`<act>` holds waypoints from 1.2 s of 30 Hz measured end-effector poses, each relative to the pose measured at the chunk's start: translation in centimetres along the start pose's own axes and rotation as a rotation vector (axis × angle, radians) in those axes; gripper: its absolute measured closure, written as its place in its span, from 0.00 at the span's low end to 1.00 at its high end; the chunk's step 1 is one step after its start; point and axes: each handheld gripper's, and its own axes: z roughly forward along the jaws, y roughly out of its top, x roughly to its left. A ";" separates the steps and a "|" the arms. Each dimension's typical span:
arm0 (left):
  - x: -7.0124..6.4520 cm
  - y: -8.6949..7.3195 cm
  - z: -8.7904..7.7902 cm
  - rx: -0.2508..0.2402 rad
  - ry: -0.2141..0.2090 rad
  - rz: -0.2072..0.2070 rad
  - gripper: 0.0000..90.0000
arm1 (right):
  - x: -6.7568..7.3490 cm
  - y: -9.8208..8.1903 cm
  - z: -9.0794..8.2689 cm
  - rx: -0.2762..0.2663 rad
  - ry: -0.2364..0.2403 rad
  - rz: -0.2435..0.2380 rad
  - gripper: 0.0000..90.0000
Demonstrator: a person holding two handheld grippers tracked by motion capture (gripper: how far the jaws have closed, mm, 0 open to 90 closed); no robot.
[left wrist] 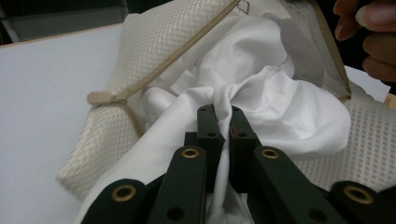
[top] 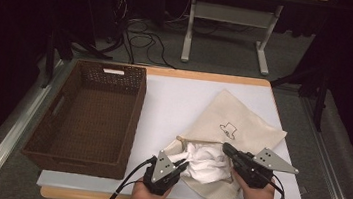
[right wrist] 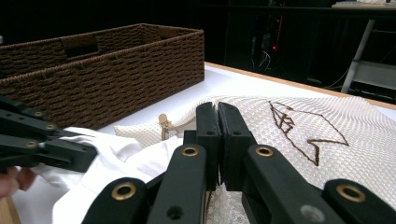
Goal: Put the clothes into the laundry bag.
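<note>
White cloth (left wrist: 261,100) is bunching in the mouth of the mesh bag (top: 242,122) on the bench (top: 174,104); the left hand-held gripper (left wrist: 222,123) is clamping a fold, the right hand-held gripper (right wrist: 217,140) is pinching the bag's edge. Tugging risks dragging the bag along.

A white cloth (top: 206,162) is seen bunched at the mouth of a cream mesh bag (top: 242,122), whose weave shows a fine honeycomb pattern and on which a dark brown outline figure (top: 228,130) is stitched. A tan zipper band (left wrist: 187,46) is seen along the bag's opening. At nine o'clock from the bag, a dark brown woven basket (top: 132,119) is found. The table (top: 174,99) is covered in white, with a light wood edge. Both tools, left tool (top: 180,166) and right tool (top: 229,150), are black with grey plates and brass-coloured rivets.
</note>
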 end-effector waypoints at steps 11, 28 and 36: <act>-0.8 1.1 5.9 0.041 -0.005 0.011 0.96 | 0.0 0.0 0.0 0.000 0.001 -0.005 1.00; -0.5 0.4 4.3 0.075 -0.005 0.047 0.45 | 0.1 0.0 -0.1 0.000 0.003 -0.007 1.00; 1.0 -0.7 1.3 0.061 0.097 0.027 0.28 | 0.0 0.0 -0.1 0.000 0.003 -0.005 0.99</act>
